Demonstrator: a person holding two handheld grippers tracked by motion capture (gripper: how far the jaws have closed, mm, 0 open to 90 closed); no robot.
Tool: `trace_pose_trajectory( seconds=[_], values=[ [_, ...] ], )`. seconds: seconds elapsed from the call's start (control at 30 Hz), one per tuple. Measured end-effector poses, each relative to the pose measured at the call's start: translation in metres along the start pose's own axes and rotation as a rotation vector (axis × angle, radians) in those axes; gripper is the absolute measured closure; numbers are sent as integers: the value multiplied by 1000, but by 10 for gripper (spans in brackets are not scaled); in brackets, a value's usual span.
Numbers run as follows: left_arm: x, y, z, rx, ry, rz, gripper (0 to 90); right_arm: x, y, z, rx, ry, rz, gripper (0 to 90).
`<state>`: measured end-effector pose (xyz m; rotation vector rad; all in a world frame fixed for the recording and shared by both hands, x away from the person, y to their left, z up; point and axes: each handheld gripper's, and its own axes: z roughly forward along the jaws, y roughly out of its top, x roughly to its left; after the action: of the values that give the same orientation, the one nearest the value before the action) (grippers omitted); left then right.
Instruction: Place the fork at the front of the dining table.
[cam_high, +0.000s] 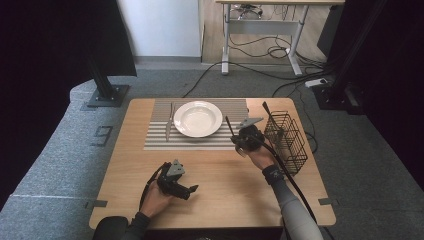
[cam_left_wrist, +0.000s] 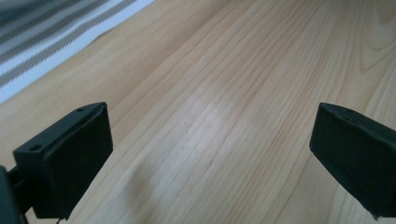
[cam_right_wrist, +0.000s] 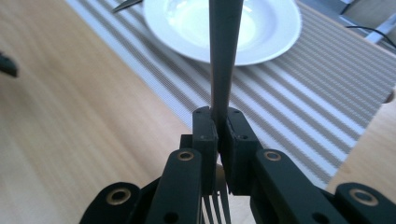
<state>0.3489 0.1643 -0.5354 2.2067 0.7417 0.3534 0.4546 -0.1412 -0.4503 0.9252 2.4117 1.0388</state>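
Note:
My right gripper (cam_high: 234, 138) is shut on a dark-handled fork (cam_high: 228, 126) just right of the white plate (cam_high: 198, 119), above the edge of the striped placemat (cam_high: 160, 136). In the right gripper view its jaws (cam_right_wrist: 221, 135) clamp the fork handle (cam_right_wrist: 225, 56), which points toward the plate (cam_right_wrist: 261, 32); the tines hang below the pads. A knife (cam_high: 169, 122) lies on the mat left of the plate. My left gripper (cam_high: 192, 189) is low over the near part of the wooden table (cam_high: 225, 195), open, with only bare wood between its pads (cam_left_wrist: 212, 135).
A black wire basket (cam_high: 286, 142) stands at the table's right edge, close behind my right hand, with a dark utensil handle (cam_high: 267, 111) sticking out of it. The placemat's corner (cam_left_wrist: 42, 42) lies ahead of the left gripper. Cables and a desk frame are on the floor beyond.

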Motion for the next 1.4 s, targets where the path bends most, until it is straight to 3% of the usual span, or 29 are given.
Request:
trace_pose_trajectory(
  seconds=[0.13,0.33,0.57,0.97,1.4],
  values=[
    [1,-5,4,36,18,-8,0,-9,10,6,16,-37,14,839],
    [-1,-7,10,86,19,15,0,-20,23,17,44,-80,34,839],
    [-2,-6,13,107,14,24,0,-35,33,36,78,-120,57,840],
    [-1,-6,13,111,-6,19,0,-64,38,72,146,-191,150,844],
    [0,-6,13,117,-21,10,4,-85,30,108,217,-239,203,846]
  ],
)
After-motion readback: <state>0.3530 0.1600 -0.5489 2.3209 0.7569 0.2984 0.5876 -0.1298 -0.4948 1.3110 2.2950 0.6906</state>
